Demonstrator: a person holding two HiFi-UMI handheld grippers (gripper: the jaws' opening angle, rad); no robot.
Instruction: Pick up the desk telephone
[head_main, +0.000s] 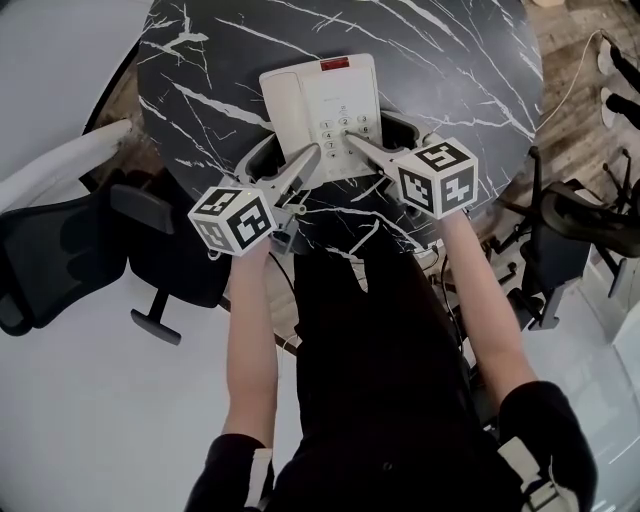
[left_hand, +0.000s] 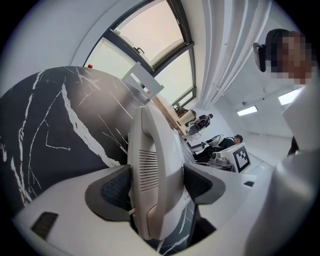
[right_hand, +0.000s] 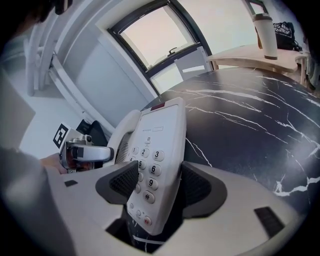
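Two hand-held grippers close on the white desk telephone (head_main: 335, 110) in the head view. It lies at the near side of the round black marble table (head_main: 450, 60), with a red strip (head_main: 334, 64) at its far end. Whether its base touches the top cannot be told. The left gripper (head_main: 283, 160) takes the side with the handset (head_main: 285, 105). The right gripper (head_main: 385, 135) takes the keypad side. A black office chair (head_main: 60, 250) stands left of the table.

In the left gripper view, that gripper's jaws are pressed onto the near end of the handset. One ribbed pad (left_hand: 117, 187) lies against each flank and the slotted grille sits between them. The handset runs away over the dark table towards a window (left_hand: 145, 45), and a white curtain (left_hand: 225, 50) hangs to the right.

In the right gripper view, the jaws pinch the telephone's near edge at the keypad (right_hand: 150, 167). The keys 2, 3, 6, 9 and # can be read; the small print above them is too fine to make out. Beyond the marble top, a pale tumbler (right_hand: 263, 32) with a dark lid stands on a wooden side table (right_hand: 240, 59), its contents hidden. Beside it sits a black bag (right_hand: 284, 29) whose white lettering is unreadable.
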